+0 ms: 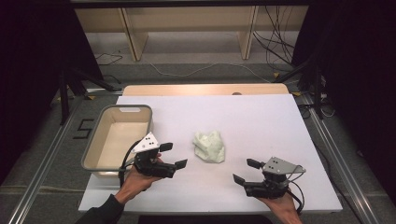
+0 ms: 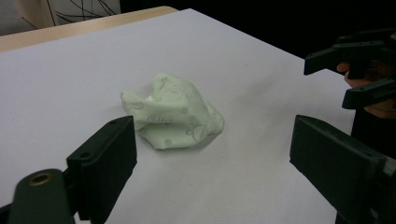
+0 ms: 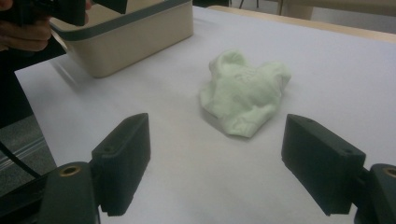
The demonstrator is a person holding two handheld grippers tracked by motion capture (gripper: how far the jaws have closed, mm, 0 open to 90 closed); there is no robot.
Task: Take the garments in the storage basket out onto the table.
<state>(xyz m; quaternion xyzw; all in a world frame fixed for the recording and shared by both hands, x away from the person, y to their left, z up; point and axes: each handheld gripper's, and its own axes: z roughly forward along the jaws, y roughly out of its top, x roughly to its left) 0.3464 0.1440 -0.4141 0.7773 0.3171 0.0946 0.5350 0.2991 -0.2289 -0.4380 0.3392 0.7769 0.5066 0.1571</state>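
Near the front edge of the bench, the left tool (image 1: 174, 155) hovered with its jaws apart and empty, just beside the beige tub (image 1: 99, 135). The right tool (image 1: 246, 171) hung at the other side, jaws likewise spread wide on nothing. Between them, apart from both, a crumpled pale green cloth (image 1: 209, 146) lay on the white bench (image 1: 261, 121), right of the tub.

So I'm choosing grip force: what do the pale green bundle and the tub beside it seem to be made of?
The pale green bundle looks like soft matte fabric, maybe knit: it lies crumpled in limp folds with a faint printed pattern. The tub looks like rigid moulded plastic, beige with a grey rim, smooth and slightly glossy; its straight walls hold their shape.
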